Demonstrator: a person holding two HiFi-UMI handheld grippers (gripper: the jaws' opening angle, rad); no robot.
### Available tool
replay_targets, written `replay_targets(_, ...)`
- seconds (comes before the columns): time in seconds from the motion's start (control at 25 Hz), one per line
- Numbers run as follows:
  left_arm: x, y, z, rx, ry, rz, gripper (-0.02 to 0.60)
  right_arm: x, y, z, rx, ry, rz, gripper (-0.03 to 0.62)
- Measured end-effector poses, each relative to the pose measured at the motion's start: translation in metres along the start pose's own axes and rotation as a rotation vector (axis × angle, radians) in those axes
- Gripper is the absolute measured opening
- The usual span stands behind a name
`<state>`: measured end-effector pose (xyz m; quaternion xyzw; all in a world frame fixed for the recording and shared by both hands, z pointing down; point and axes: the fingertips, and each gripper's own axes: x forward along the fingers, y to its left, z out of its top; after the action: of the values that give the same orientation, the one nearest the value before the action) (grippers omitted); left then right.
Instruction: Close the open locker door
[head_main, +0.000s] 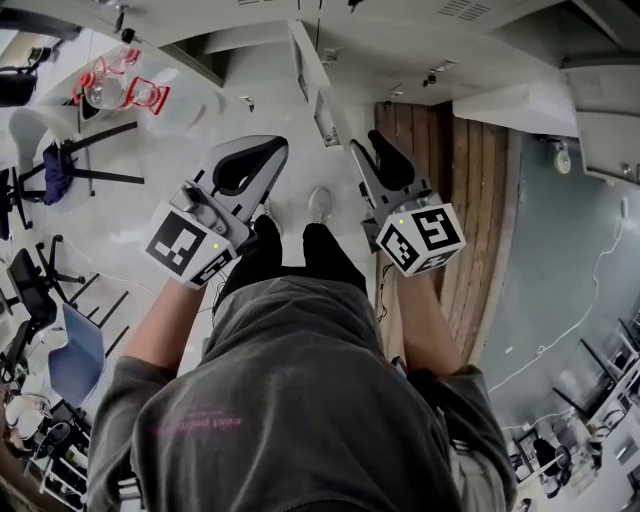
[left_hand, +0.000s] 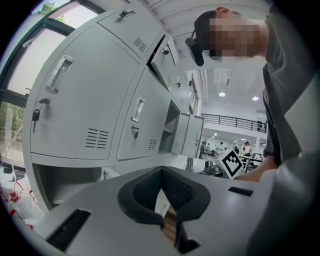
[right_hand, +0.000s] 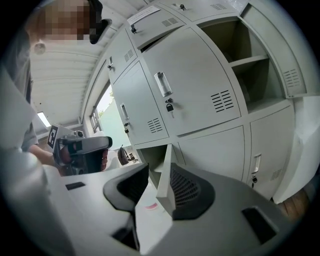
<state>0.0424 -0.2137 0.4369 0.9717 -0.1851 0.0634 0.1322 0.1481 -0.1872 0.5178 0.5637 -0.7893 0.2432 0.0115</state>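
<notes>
I'm looking at a grey bank of lockers (right_hand: 200, 95), and the job is not done: in the right gripper view the open locker door (right_hand: 165, 190) of a low compartment juts straight out at me, edge-on, with the dark opening behind it. My right gripper (right_hand: 159, 172) straddles that free edge with its jaws well apart, so the door stands between the pads without being clamped. It sits close against the right-hand pad, though I can't tell whether they touch. My left gripper (left_hand: 161, 175) is closed at the tips on nothing, held off to the side. As I judge it, the whole swing back to the frame is left to do. An upper compartment (right_hand: 240, 55) also gapes, and its door is cut off at the picture's edge. From the head view my own torso (head_main: 300, 400) blocks most of the scene, and I can't make out this door's handle or latch
</notes>
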Motion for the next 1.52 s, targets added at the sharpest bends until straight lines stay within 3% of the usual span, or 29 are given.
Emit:
replay_targets(0.48,-0.005,0.003,-0.024,-0.032,0.025,0.071,0.014,0.016,-0.005,-0.042,0.030,0.090,0.069,0.130)
replay_targets(0.88,-0.021,0.012,-0.039,-0.064,0.017,0.127,0.015,0.021,-0.005,-0.055,0.027,0.120,0.076,0.120)
replay_targets(1.52,-0.080,0.048,-0.044,-0.103,-0.028,0.182,0.015,0.048,0.047,-0.068,0.014,0.187,0.098,0.132)
